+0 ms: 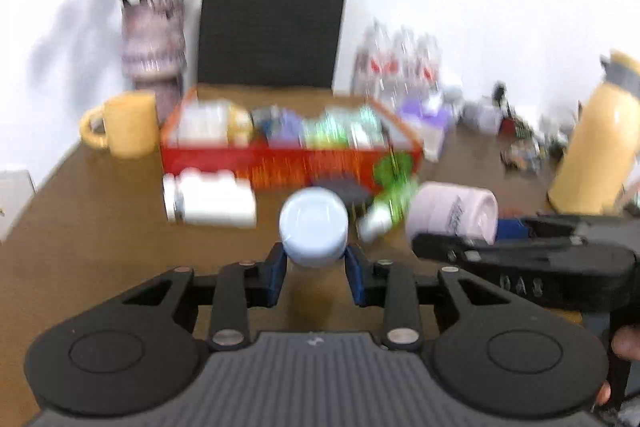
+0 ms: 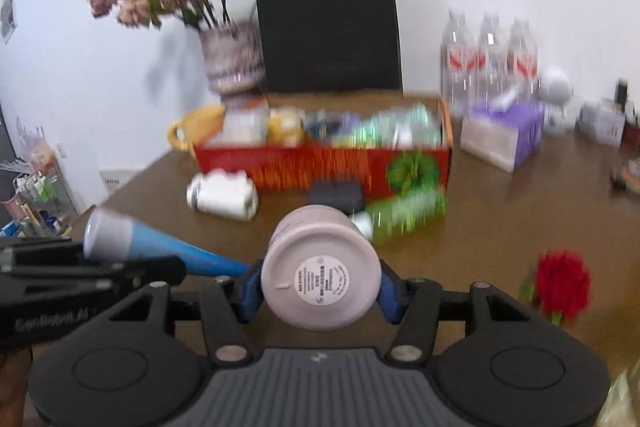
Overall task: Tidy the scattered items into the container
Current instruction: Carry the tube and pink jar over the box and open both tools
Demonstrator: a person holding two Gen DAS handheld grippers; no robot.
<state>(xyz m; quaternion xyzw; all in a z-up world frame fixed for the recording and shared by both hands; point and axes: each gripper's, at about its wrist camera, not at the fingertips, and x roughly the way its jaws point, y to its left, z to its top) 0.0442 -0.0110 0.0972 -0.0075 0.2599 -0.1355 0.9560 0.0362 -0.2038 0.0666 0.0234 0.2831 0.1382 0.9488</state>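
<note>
Each tool is clamped on an item, the left tool (image 1: pixel 314 267) gripping a pale blue tube (image 1: pixel 313 225) and the right tool (image 2: pixel 320 293) a pink plastic jar (image 2: pixel 320 275), both short of the partly filled red cardboard box (image 1: pixel 280 163), while a white bottle (image 1: pixel 212 201) and green bottle (image 1: pixel 390 205) lie on the brown surface (image 1: pixel 100 227).

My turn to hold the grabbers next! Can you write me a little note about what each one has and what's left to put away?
Left gripper: shut on the blue tube, held off the table.
Right gripper: shut on the pink jar, also lifted.
Red box: stands ahead, already holds several items.
Left on the table in front of it: white bottle, green bottle, a dark case, and a red flower at the right.
Next, probably: drop both held items in the box.
</note>
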